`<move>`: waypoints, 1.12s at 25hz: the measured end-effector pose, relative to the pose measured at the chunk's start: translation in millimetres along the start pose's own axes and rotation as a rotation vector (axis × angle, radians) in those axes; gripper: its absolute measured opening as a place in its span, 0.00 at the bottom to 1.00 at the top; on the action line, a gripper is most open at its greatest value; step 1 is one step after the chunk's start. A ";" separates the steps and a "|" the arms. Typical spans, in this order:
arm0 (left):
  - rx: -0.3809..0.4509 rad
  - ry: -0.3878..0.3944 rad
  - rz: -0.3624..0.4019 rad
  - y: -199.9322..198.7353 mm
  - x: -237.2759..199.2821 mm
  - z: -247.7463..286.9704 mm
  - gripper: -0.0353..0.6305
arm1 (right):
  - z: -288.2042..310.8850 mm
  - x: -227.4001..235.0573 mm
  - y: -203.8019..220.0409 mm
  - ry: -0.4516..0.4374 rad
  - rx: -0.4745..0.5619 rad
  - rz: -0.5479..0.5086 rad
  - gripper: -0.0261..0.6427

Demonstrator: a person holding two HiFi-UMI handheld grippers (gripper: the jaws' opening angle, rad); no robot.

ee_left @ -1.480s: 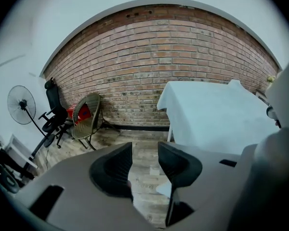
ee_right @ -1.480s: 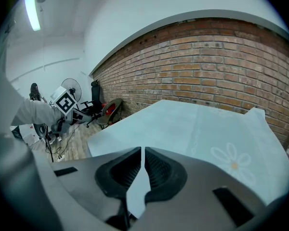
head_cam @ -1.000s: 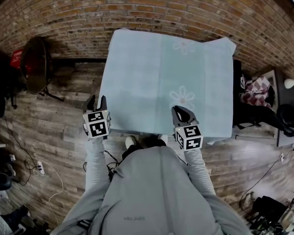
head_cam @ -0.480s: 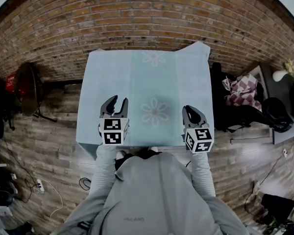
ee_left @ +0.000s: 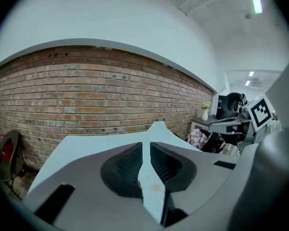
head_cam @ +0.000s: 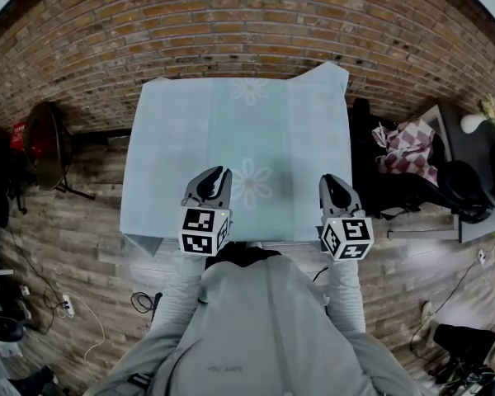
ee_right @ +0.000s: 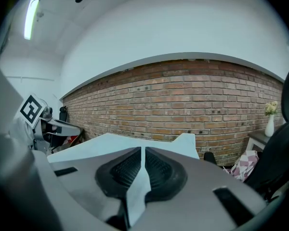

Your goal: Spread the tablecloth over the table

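Observation:
A pale blue tablecloth [head_cam: 239, 130] with flower prints covers the table; its far right corner stands up off the top. My left gripper [head_cam: 214, 180] is over the near edge, left of the nearer flower. Its jaws are closing, and in the left gripper view a strip of the tablecloth [ee_left: 86, 148] fills the narrow gap of the left gripper [ee_left: 146, 148]. My right gripper [head_cam: 333, 186] is at the near right corner. In the right gripper view the right gripper [ee_right: 142, 153] is shut on a fold of the tablecloth [ee_right: 96, 146].
A brick wall [head_cam: 247, 31] runs close behind the table. A black round stand [head_cam: 45, 134] is on the floor to the left. A dark chair with a checked cloth [head_cam: 404, 147] and a vase [head_cam: 470, 124] are on the right. Cables [head_cam: 66, 304] lie on the wooden floor.
Both grippers have moved to the right along the cloth's near edge and come in over it. The left jaws have gone from wide open to nearly together.

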State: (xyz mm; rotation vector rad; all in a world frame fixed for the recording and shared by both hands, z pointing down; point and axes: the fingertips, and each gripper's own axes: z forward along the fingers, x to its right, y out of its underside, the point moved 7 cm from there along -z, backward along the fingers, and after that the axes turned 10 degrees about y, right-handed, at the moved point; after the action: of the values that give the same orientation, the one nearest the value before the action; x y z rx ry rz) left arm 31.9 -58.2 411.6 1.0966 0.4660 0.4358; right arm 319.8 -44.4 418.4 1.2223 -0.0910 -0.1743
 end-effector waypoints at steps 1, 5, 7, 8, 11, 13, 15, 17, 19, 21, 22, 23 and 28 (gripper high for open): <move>0.001 0.010 -0.009 0.2 0.2 -1.0 0.15 | -1.7 0.9 -0.8 0.005 0.003 0.005 0.08; 0.011 0.022 -0.018 -4.7 -3.3 -4.8 0.12 | -4.3 -0.5 -5.7 0.011 0.016 0.018 0.08; 0.013 0.023 -0.013 -7.0 -4.3 -3.9 0.11 | -4.0 -2.1 -7.2 0.007 0.018 0.013 0.08; 0.013 0.027 -0.011 -7.4 -4.6 -3.3 0.11 | -3.9 -3.2 -7.6 0.005 0.018 0.012 0.08; 0.005 0.042 -0.009 -6.3 -8.5 -4.5 0.10 | -3.5 -9.8 -7.8 0.009 0.020 0.017 0.08; -0.002 0.051 0.000 -5.5 -12.1 -5.4 0.09 | -3.1 -14.5 -8.5 0.015 0.026 0.023 0.08; -0.005 0.055 0.013 -6.2 -15.2 -5.0 0.09 | -1.8 -17.8 -10.0 0.013 0.034 0.027 0.08; -0.006 0.054 0.020 -7.6 -17.5 -4.2 0.09 | -0.9 -20.0 -11.0 0.007 0.041 0.027 0.07; -0.006 0.054 0.022 -8.8 -19.4 -3.1 0.09 | -0.1 -21.5 -12.0 0.002 0.044 0.021 0.07; -0.003 0.053 0.024 -10.1 -21.9 -2.3 0.09 | 1.3 -22.7 -14.0 0.000 0.049 0.014 0.07; -0.001 0.052 0.026 -10.7 -23.5 -2.2 0.09 | 2.1 -23.3 -15.2 -0.001 0.053 0.013 0.07; 0.001 0.051 0.026 -10.9 -25.1 -2.3 0.09 | 2.9 -24.0 -16.1 -0.001 0.056 0.011 0.07; 0.001 0.039 0.028 -10.7 -33.0 -5.2 0.09 | 6.4 -26.4 -20.6 -0.005 0.062 0.004 0.07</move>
State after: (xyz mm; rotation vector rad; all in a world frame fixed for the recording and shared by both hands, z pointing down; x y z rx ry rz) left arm 3.0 -76.7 404.6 1.0984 0.4857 0.4826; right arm 291.1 -52.4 401.8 1.2834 -0.1042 -0.1721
